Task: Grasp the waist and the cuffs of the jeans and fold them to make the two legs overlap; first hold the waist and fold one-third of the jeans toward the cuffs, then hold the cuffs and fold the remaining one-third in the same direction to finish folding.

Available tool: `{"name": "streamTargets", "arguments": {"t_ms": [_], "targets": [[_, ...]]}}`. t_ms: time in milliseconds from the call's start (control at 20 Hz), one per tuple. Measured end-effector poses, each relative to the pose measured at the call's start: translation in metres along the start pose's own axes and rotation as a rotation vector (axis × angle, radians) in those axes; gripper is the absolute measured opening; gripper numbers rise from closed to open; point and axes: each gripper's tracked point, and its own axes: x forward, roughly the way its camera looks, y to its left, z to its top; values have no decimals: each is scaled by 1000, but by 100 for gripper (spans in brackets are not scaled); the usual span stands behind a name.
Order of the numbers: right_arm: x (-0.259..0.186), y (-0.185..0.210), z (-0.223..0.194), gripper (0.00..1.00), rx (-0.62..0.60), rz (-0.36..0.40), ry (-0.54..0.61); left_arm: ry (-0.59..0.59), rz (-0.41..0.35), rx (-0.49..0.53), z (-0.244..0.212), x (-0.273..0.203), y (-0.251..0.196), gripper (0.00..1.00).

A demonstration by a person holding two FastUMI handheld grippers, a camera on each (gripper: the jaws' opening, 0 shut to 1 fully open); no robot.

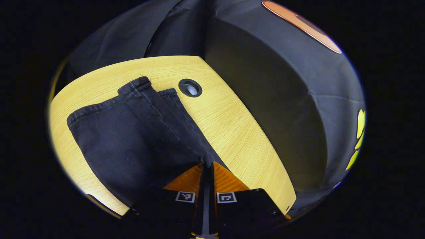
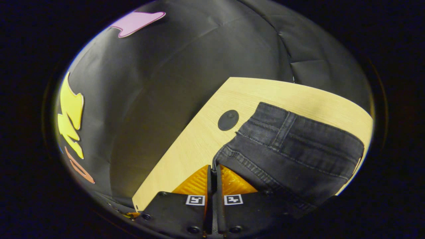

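Note:
Dark jeans (image 1: 132,139) lie on a light wooden table (image 1: 232,126). In the left gripper view the two legs run away from me, cuffs (image 1: 139,86) at the far end, one leg partly over the other. My left gripper (image 1: 207,166) is shut, pinching the leg's near right edge between its fingers. The right gripper view has the waist end of the jeans (image 2: 292,146), with waistband and belt loop (image 2: 280,129), spread to the right. My right gripper (image 2: 213,169) is shut on the near left edge of that fabric.
A round cable hole (image 1: 190,88) sits in the table just past the cuffs; a capped one (image 2: 228,120) lies left of the waistband. The table edge (image 2: 172,142) drops off to the left in the right gripper view. Black cloth walls surround the table.

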Motion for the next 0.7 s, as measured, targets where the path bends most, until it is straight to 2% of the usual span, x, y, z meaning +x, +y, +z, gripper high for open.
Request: {"name": "streamTargets", "arguments": {"t_ms": [50,100,150,250,300,350,400,650,700], "targets": [[2,2,1,7,12,13,1,-7,0,15,1,-2,-1,12],[2,2,-2,3,15,16,7,-12,-13,26,2,-5,-5,13],[1,1,-3,19,6,17,11,-26,-16,48,1,-9,-7,32],[-2,12,-6,43,-15,40,25,-32,-34,56,3,-12,-15,69],[-3,20,-6,55,-31,56,27,-39,-17,65,2,-12,-13,87],[-4,24,-8,67,-53,58,27,-40,-8,73,3,-14,-11,99],[-5,25,-10,79,-73,51,27,-35,-2,77,2,-16,-8,99],[-23,44,-2,80,-71,102,4,-104,-32,93,22,-41,-16,99],[-28,45,5,88,-74,108,-10,-119,-44,99,27,-48,-20,99]]}}
